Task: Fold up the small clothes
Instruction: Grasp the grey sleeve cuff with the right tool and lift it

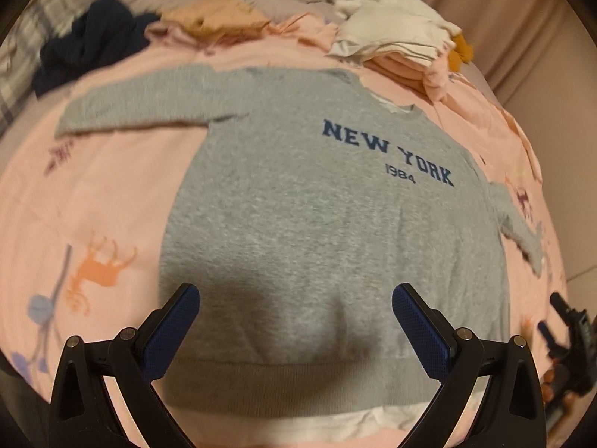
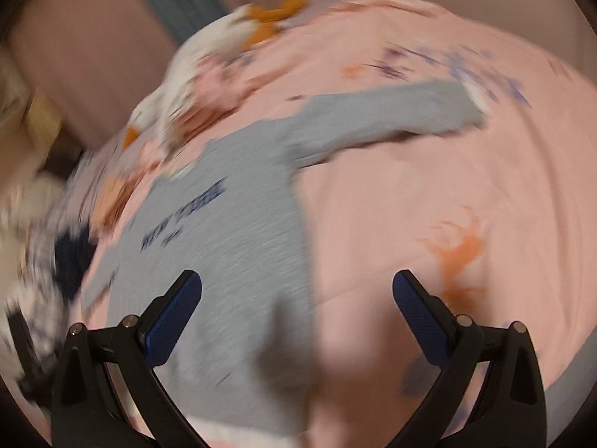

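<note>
A grey sweatshirt [image 1: 298, 194] printed "NEW YORK 1984" lies flat, front up, on a pink bedsheet [image 1: 93, 194], both sleeves spread out. My left gripper [image 1: 296, 295] is open and empty, above the sweatshirt's lower body near the hem. My right gripper [image 2: 297, 283] is open and empty, above the sweatshirt's right side edge [image 2: 231, 246]; that view is motion-blurred. The right gripper also shows at the far right of the left wrist view [image 1: 567, 332].
A white goose plush [image 1: 358, 3] lies on folded pink and white clothes [image 1: 403, 56] at the back. A dark navy garment [image 1: 86, 48] lies back left. A bed edge and a wall lie to the right.
</note>
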Demonstrator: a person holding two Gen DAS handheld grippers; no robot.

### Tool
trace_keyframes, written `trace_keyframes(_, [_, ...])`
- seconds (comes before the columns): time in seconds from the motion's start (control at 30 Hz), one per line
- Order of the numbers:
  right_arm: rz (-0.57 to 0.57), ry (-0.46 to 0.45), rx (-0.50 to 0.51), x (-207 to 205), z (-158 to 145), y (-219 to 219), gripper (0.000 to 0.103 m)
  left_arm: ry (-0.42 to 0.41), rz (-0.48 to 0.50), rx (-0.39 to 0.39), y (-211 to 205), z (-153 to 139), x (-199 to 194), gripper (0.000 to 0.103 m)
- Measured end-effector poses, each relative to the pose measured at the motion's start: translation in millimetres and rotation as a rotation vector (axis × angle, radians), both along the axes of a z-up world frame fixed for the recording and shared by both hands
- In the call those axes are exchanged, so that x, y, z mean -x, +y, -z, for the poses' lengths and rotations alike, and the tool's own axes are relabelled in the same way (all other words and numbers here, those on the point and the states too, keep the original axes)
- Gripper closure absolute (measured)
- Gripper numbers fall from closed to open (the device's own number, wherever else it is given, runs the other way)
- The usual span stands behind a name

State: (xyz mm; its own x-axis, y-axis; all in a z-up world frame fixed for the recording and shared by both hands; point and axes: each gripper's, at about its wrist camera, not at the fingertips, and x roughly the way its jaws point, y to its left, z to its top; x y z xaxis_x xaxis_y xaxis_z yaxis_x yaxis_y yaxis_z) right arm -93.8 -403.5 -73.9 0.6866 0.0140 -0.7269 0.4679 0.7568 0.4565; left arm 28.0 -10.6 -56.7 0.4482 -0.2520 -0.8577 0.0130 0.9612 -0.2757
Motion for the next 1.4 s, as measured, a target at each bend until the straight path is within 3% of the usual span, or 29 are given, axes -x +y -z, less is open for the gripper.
trace_keyframes(0.17, [0.138,-0.027,-0.082,0.9,23.3,-59.9,0.004,0.042,-0.040,0.011,2.4,8.9,-14.2,0.001])
trace_keyframes(0.53, [0.315,-0.126,-0.258,-49.0,48.0,-145.6,0.018,0.000,0.000,-0.030,-21.1,3.3,-40.3,0.001])
trace_keyframes(0.7, [0.389,-0.164,-0.317,-63.7,53.9,-176.5,0.028,0.000,0.013,-0.048,-34.3,4.2,-51.2,0.001])
trace_keyframes(0.8, [0.429,-0.172,-0.322,-66.7,56.7,-189.6,0.041,0.004,0.022,-0.057,-41.0,6.4,-56.4,0.001])
trace_keyframes(0.87, [0.459,-0.146,-0.308,-68.9,58.7,-195.3,0.069,0.008,0.024,-0.062,-43.2,7.5,-57.4,0.001])
trace_keyframes(0.93, [0.481,-0.126,-0.283,-69.9,59.5,-199.3,0.079,0.014,0.022,-0.058,-41.8,9.0,-58.8,0.001])
trace_keyframes(1.03, [0.455,-0.114,-0.225,-70.1,50.7,-196.0,0.083,0.016,0.005,-0.041,-31.8,9.5,-60.3,0.001])
trace_keyframes(1.4, [0.177,-0.125,0.210,-126.0,-66.8,-122.3,0.085,-0.002,-0.110,0.034,27.7,3.4,-59.1,0.001])
